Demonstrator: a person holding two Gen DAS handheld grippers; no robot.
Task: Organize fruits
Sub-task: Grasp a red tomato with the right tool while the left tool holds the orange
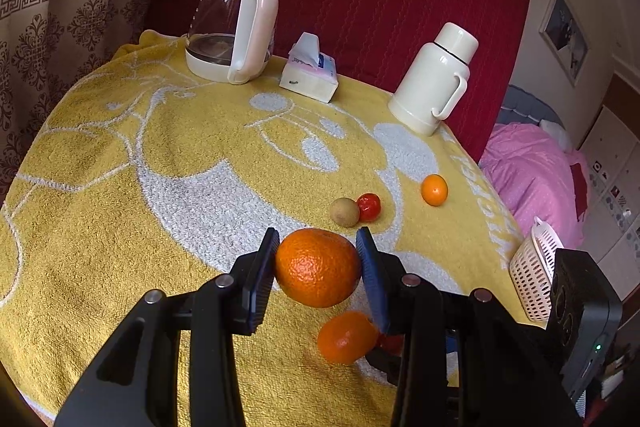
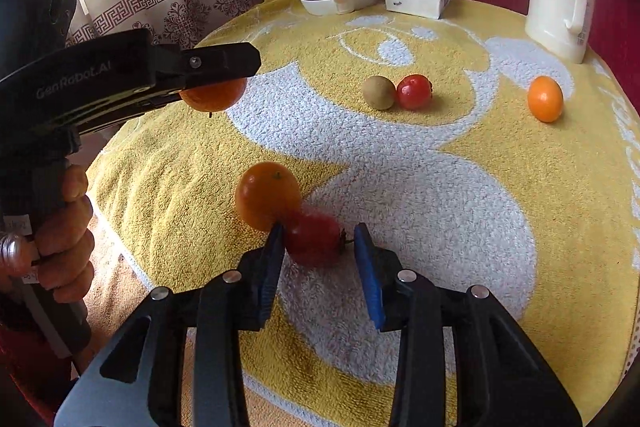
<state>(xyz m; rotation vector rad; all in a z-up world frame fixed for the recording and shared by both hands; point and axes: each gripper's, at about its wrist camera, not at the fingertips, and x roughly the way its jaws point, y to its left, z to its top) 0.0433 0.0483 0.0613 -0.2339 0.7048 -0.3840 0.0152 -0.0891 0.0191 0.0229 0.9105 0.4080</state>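
My left gripper (image 1: 318, 241) is shut on a large orange (image 1: 318, 267) and holds it above the yellow towel; it also shows in the right wrist view (image 2: 214, 95). Below it lie a smaller orange (image 1: 346, 337) and a red tomato (image 1: 390, 343). My right gripper (image 2: 318, 237) is open, its fingers either side of that blurred red tomato (image 2: 312, 239), with the smaller orange (image 2: 266, 195) touching it on the left. Farther off lie a kiwi (image 2: 379, 92), another tomato (image 2: 415, 91) and a small orange (image 2: 545, 99).
A glass kettle (image 1: 232, 27), a tissue pack (image 1: 310, 71) and a cream thermos (image 1: 434, 79) stand along the back of the towel-covered table (image 1: 120, 167). A white perforated basket (image 1: 534, 267) sits at the right edge. A pink bed lies beyond.
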